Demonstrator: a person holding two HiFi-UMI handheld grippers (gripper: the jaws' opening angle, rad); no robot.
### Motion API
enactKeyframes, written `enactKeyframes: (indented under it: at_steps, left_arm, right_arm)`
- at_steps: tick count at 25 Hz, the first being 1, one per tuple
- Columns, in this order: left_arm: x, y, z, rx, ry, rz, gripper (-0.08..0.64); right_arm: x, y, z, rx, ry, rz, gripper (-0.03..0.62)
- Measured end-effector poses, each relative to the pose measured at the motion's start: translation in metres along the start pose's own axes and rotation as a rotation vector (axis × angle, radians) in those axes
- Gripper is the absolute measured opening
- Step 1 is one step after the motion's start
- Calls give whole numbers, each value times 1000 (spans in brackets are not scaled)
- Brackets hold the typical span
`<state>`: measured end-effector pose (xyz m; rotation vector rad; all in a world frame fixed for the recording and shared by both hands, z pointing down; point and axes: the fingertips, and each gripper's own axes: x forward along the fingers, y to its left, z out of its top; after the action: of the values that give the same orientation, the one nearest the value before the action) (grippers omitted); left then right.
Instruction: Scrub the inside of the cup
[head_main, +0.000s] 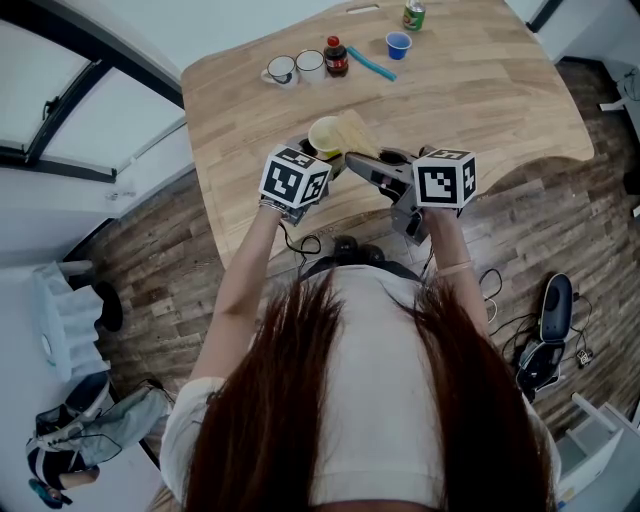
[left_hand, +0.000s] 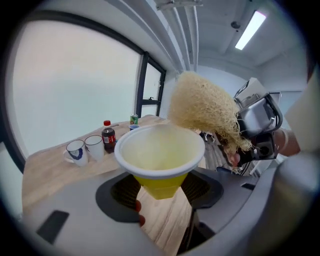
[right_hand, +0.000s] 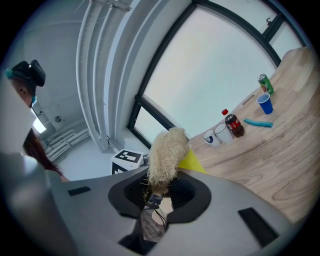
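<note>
Closest to the person, the left hand-held gripper (left_hand: 160, 192) has its jaws spread wide round the tapered lower body of a yellow cup (left_hand: 160, 150), with the pads pressing on both sides. The cup is thus held in the air over the near edge of the wooden desk (head_main: 480, 90), and its pale inside is open to the left gripper view. The right hand-held gripper (right_hand: 159, 192), its jaws drawn nearly together, pinches one end of a straw-coloured loofah scrubber (right_hand: 167, 150). The loofah's free end lies at the cup's far rim, overlapping it rather than reaching down to the bottom. I judge the scrubbing to be at its entry or between strokes, with the walls and floor of the cup left to work. The inside shows no dirt or suds, so I cannot tell how much is done. Farther back on the desk stand two white mugs (head_main: 295, 68), a cola bottle (head_main: 336, 56), a blue cup (head_main: 398, 44) and a green can (head_main: 413, 15).
</note>
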<state>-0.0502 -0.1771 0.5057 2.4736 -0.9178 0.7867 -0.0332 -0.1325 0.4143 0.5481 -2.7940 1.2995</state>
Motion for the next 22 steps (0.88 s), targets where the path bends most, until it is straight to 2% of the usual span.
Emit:
enactKeyframes:
  at_steps: [12,17,22]
  left_arm:
    - [-8,-3,11,-182,-73,-120,255]
    - [-15,-9,22,-269,-134,-218,255]
    - [-23,-19,28,-276,-158,-307,255]
  right_arm:
    - [-4,-4,4,6,-20,-3,81]
    - [-4,-5,5,8,-25,-3,81]
    - [-6,-4,4,3,-18,-1,81]
